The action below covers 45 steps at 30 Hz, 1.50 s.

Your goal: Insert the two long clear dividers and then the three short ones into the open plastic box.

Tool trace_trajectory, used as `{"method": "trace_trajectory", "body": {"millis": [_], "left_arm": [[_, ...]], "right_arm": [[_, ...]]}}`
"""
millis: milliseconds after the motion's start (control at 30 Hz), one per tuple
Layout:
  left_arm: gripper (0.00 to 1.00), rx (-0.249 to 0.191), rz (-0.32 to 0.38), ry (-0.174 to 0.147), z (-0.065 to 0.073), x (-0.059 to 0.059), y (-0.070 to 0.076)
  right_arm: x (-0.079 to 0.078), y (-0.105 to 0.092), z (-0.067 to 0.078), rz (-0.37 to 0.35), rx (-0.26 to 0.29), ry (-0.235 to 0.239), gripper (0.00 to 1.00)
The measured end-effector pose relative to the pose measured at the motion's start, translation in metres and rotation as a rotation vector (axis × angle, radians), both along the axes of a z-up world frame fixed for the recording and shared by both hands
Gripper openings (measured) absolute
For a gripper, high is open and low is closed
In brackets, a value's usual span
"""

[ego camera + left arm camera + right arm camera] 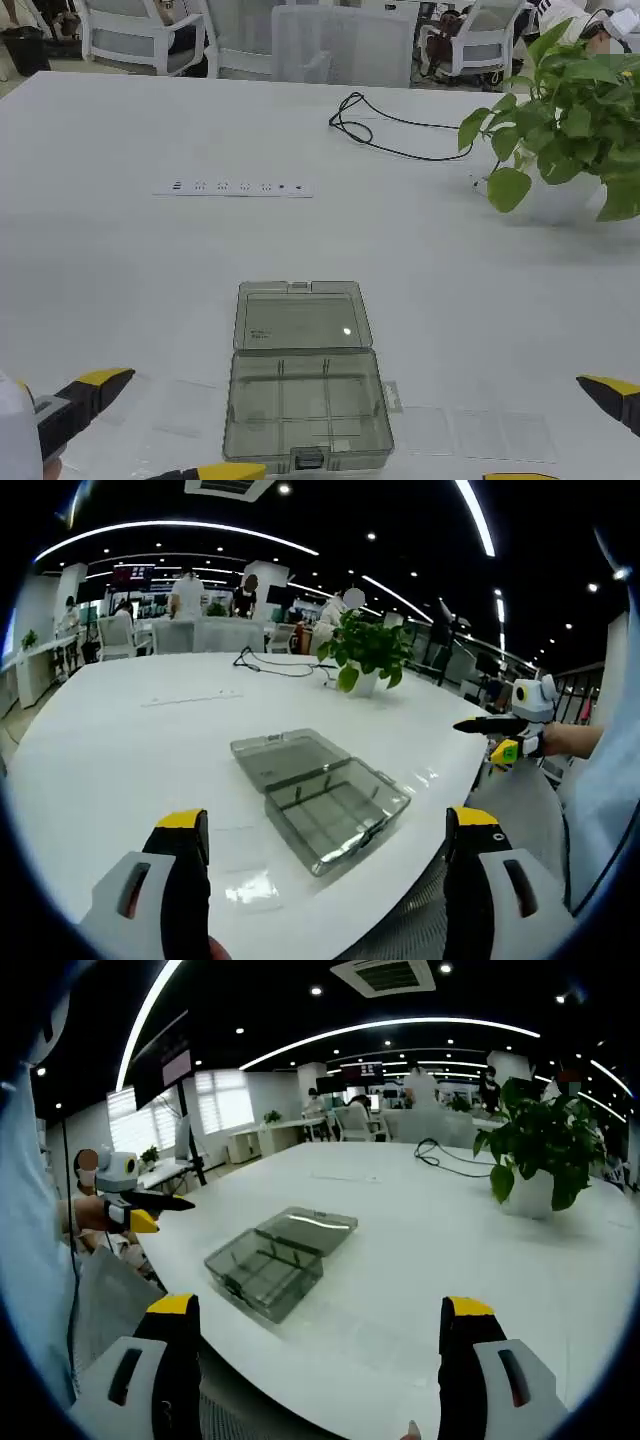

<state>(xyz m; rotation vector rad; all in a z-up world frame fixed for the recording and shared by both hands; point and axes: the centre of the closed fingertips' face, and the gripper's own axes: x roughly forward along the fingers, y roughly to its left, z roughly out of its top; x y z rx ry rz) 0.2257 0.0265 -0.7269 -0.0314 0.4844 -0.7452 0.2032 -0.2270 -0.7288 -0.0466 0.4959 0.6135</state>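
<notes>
The open smoky-clear plastic box (305,405) lies near the table's front edge, its lid (302,315) flat behind it. Faint lines cross its base; I cannot tell whether they are ribs or dividers. Clear flat divider pieces lie on the table left of the box (185,407) and right of it (478,434). My left gripper (165,425) is open at the lower left, over the left pieces. My right gripper (565,432) is open at the lower right, beside the right pieces. In the left gripper view the left gripper (328,820) faces the box (335,805). The right gripper (318,1306) faces the box (265,1265).
A potted plant (570,130) stands at the back right, with a black cable (380,125) left of it. A white power strip (235,187) lies mid-table, behind the box. Chairs (340,45) line the far edge. The table's front edge runs just below the box.
</notes>
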Motion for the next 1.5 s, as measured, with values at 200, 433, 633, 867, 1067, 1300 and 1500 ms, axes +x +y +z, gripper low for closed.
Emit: {"method": "trace_trajectory", "body": {"millis": [200, 433, 633, 867, 1067, 1300, 1500], "left_arm": [[1.00, -0.006, 0.002, 0.005, 0.000, -0.005, -0.003], [1.00, -0.008, 0.005, -0.001, 0.003, -0.005, -0.005], [1.00, -0.011, 0.022, -0.006, 0.004, -0.004, -0.002], [1.00, -0.024, 0.044, -0.013, 0.007, -0.006, 0.007], [1.00, -0.016, 0.061, -0.019, 0.008, -0.008, 0.012], [1.00, -0.001, 0.067, -0.011, 0.004, -0.007, 0.016], [1.00, 0.009, 0.080, -0.007, 0.005, 0.000, 0.019]], "right_arm": [[-0.001, 0.001, -0.002, 0.011, -0.015, 0.001, 1.00], [-0.001, 0.002, -0.001, 0.017, -0.021, -0.004, 1.00], [0.000, 0.009, 0.002, 0.027, -0.026, -0.006, 1.00], [0.004, 0.023, 0.006, 0.053, -0.032, -0.017, 1.00], [0.001, 0.027, 0.006, 0.071, -0.038, -0.023, 1.00], [-0.001, 0.016, 0.006, 0.055, -0.045, -0.016, 1.00], [0.002, 0.004, 0.005, 0.042, -0.058, -0.018, 1.00]]}}
